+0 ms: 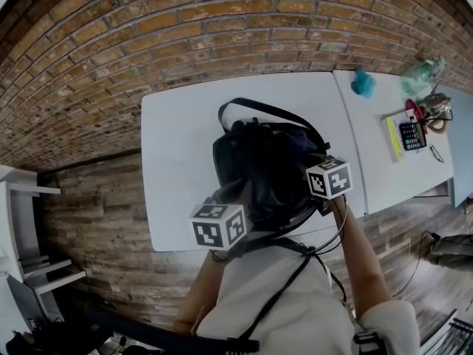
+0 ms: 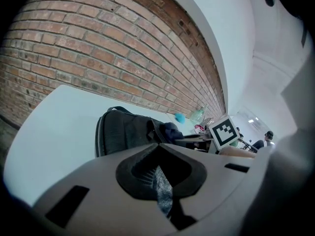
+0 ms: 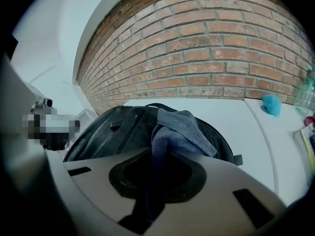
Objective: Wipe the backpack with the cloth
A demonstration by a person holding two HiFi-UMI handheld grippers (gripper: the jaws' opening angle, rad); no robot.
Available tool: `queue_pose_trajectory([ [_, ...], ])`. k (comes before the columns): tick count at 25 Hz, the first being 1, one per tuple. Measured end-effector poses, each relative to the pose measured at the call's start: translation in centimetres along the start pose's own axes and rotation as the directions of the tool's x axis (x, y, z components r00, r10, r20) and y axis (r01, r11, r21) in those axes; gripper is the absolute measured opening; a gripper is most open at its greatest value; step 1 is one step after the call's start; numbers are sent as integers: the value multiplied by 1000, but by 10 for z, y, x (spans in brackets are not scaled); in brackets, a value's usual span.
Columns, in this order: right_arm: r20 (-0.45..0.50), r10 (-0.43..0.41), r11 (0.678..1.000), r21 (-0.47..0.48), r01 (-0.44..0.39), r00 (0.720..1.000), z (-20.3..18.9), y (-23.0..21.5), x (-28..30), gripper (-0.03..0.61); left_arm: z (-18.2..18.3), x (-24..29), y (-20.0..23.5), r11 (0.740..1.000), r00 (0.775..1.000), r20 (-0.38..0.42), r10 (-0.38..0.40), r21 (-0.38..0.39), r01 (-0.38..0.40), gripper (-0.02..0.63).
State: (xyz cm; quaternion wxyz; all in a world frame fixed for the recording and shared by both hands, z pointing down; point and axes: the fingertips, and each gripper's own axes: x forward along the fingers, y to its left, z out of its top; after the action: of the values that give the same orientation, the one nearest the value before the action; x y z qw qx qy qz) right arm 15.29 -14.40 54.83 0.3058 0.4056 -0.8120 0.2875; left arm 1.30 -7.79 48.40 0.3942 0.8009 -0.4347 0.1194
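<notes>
While right gripper point(image 3: 156, 175) clamps cloth point(image 3: 183, 130) over backpack point(image 3: 115, 132), left gripper point(image 2: 160, 175) pinches backpack fabric

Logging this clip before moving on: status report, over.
Left gripper shut on backpack, likely a strap. Right gripper shut on cloth, draped over backpack top. Nothing blocking.

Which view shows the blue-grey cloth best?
Right gripper view: the blue-grey cloth fills the centre, pinched in the right tongs and draped over the black fabric backpack. Head view shows only a dark patch of it; left gripper view, a small dark-blue fold behind the backpack.
</notes>
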Motion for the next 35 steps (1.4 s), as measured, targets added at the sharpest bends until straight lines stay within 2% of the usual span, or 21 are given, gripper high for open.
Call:
queue_pose_trajectory([
  [7,0,1,998,55,-1,1000,-23,0,-15,47,-4,-1,-3,1000,1000,-1,-4,-4,4,3],
  [17,-20,7,999,51,-6,1000,-48,13,-35,47,-7,0,-7,1000,1000,-5,-9,1,9,3],
  [22,-68,32,999,27,-31,997,-68,26,-42,48,-8,1,-10,1000,1000,-7,-12,4,12,3],
  [35,-57,59,997,62,-55,997,-84,40,-56,47,-13,0,-14,1000,1000,-6,-14,1,14,3],
])
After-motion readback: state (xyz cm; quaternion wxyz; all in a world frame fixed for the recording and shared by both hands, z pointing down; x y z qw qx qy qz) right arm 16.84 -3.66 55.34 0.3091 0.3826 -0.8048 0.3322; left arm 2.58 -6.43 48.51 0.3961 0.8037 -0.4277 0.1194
